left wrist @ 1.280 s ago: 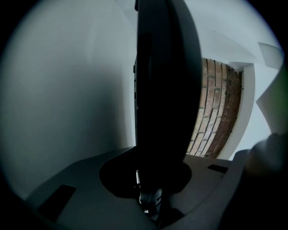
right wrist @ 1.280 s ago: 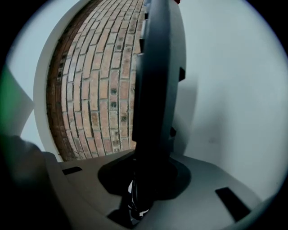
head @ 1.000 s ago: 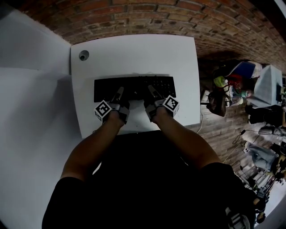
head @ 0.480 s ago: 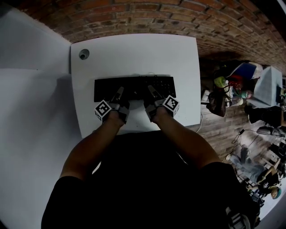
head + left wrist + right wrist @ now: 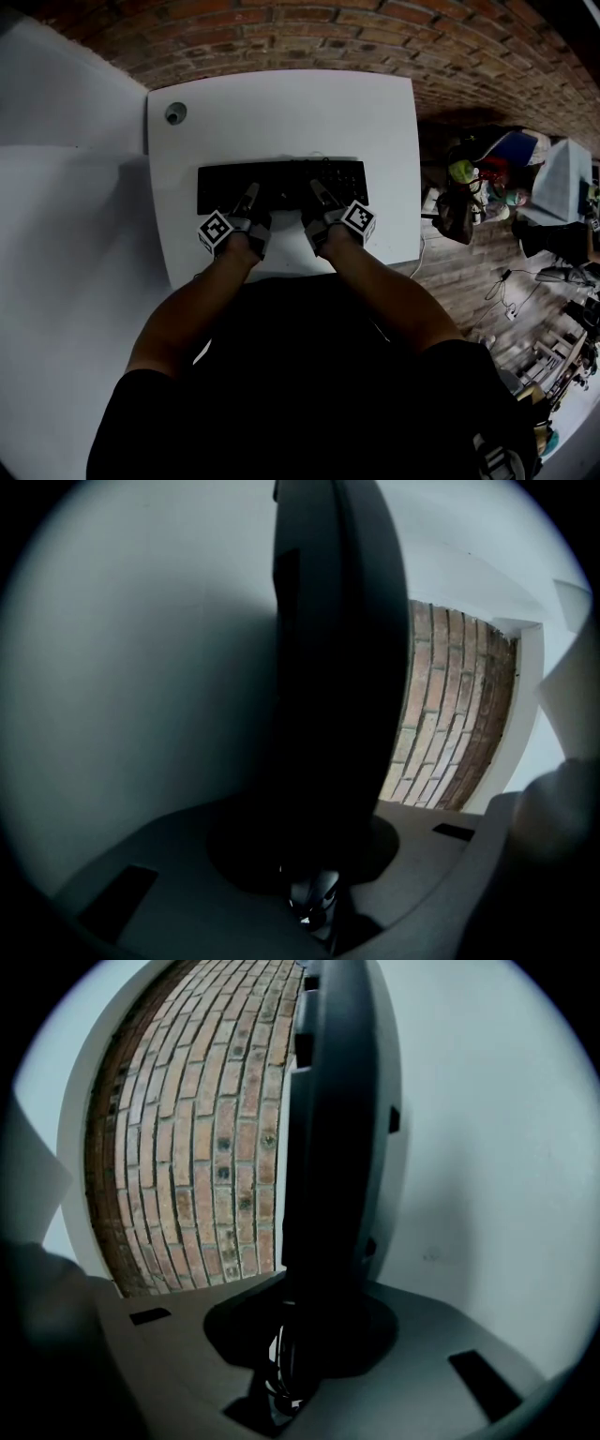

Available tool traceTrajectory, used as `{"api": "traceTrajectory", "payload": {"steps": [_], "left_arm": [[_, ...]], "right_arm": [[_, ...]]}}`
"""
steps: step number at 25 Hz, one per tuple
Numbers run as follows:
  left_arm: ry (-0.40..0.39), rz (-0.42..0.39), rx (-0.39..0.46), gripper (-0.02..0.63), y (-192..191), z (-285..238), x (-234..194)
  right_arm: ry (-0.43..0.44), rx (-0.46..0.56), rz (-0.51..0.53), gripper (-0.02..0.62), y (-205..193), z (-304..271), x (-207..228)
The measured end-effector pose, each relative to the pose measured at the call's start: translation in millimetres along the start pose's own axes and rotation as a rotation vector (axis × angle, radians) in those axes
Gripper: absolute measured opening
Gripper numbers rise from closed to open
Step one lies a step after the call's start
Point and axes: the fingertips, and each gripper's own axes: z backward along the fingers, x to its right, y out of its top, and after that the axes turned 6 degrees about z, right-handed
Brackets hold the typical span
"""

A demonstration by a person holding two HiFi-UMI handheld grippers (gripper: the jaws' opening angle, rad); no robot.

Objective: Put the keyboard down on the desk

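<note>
A black keyboard (image 5: 281, 185) lies level across the middle of the white desk (image 5: 281, 112) in the head view; whether it rests on the top or hangs just above it I cannot tell. My left gripper (image 5: 250, 195) is shut on its near edge left of centre, and my right gripper (image 5: 319, 192) is shut on the same edge right of centre. In the left gripper view the keyboard (image 5: 328, 667) runs edge-on away from the jaws as a dark slab. The right gripper view shows the keyboard (image 5: 333, 1147) the same way, with its side notches visible.
A grey round grommet (image 5: 175, 114) sits at the desk's back left corner. A brick wall (image 5: 375, 37) stands behind the desk and a white panel (image 5: 56, 234) at its left. Bags and clutter (image 5: 497, 178) lie on the wooden floor to the right.
</note>
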Motion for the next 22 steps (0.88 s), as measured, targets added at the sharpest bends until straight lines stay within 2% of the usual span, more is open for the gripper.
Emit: {"api": "traceTrajectory", "payload": {"steps": [22], "left_arm": [[0.040,0.012,0.006,0.091,-1.2,4.4,-7.8]], "right_arm": [[-0.018,-0.017,0.012,0.110,-2.1,2.5,2.6]]}}
